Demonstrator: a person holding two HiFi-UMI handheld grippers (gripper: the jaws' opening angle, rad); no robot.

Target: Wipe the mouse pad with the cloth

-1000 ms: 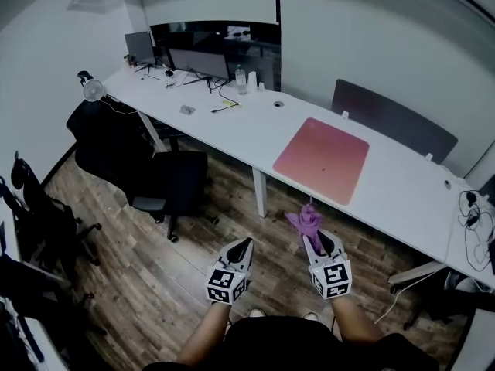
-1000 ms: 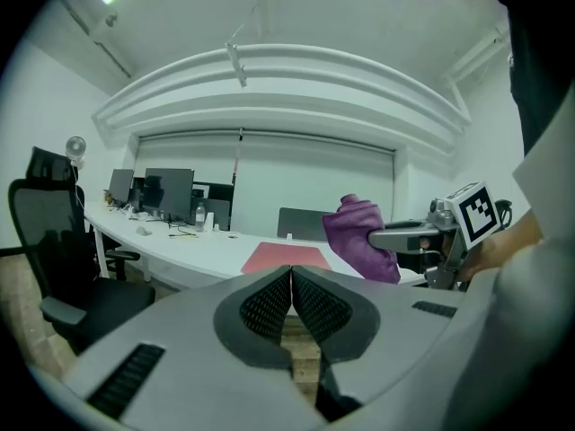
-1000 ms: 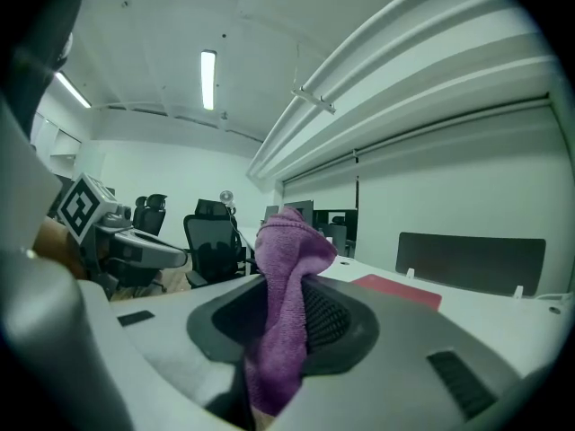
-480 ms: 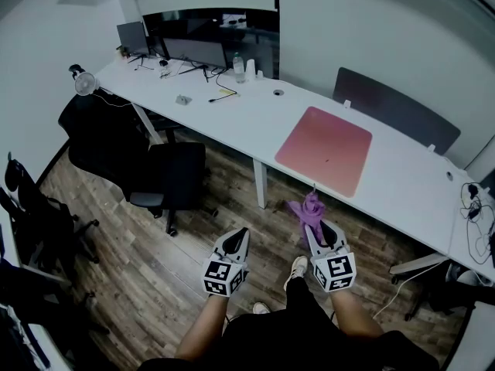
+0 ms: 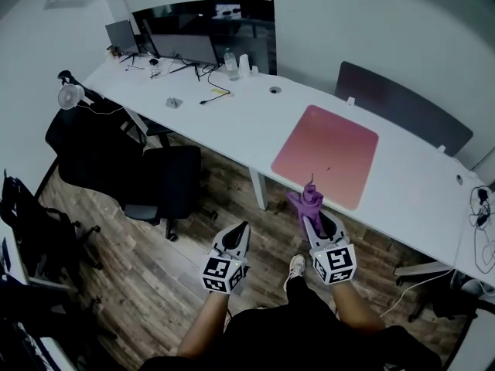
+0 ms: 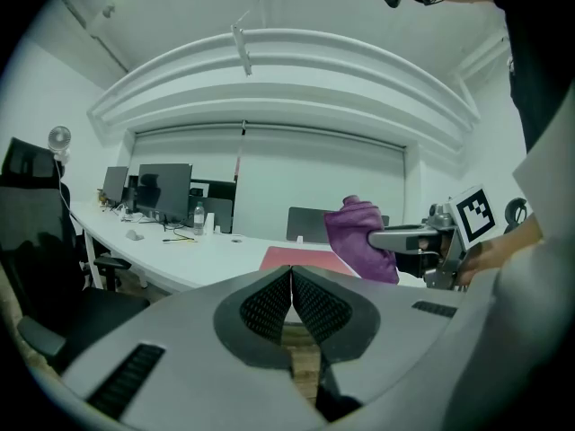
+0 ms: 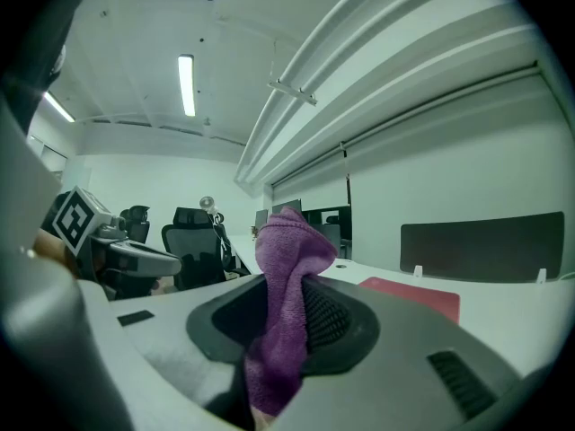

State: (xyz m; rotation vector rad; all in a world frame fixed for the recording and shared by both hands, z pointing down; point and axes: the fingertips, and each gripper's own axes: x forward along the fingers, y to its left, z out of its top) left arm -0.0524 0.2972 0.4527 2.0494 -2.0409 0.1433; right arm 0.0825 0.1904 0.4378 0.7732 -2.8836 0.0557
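Observation:
A pink-red mouse pad (image 5: 326, 155) lies flat on the long white desk (image 5: 232, 122), right of its middle. My right gripper (image 5: 311, 216) is shut on a purple cloth (image 5: 306, 202), held above the floor just short of the desk's near edge and the pad. In the right gripper view the cloth (image 7: 286, 285) stands bunched up between the jaws, with the pad (image 7: 413, 296) ahead to the right. My left gripper (image 5: 240, 233) is shut and holds nothing, left of the right one, over the wooden floor. The left gripper view shows the cloth (image 6: 358, 239) and the pad (image 6: 301, 259).
Black office chairs (image 5: 147, 168) stand left of me at the desk. Monitors (image 5: 182, 49), a bottle (image 5: 230, 62), cables and a small fan (image 5: 68, 95) crowd the desk's far left end. A dark panel (image 5: 402, 117) rises behind the pad. More cables (image 5: 486, 230) lie at the right end.
I have stepped closer to the desk. The right gripper with the cloth now sits nearer the pad's near edge. Both grippers keep their hold and spacing.

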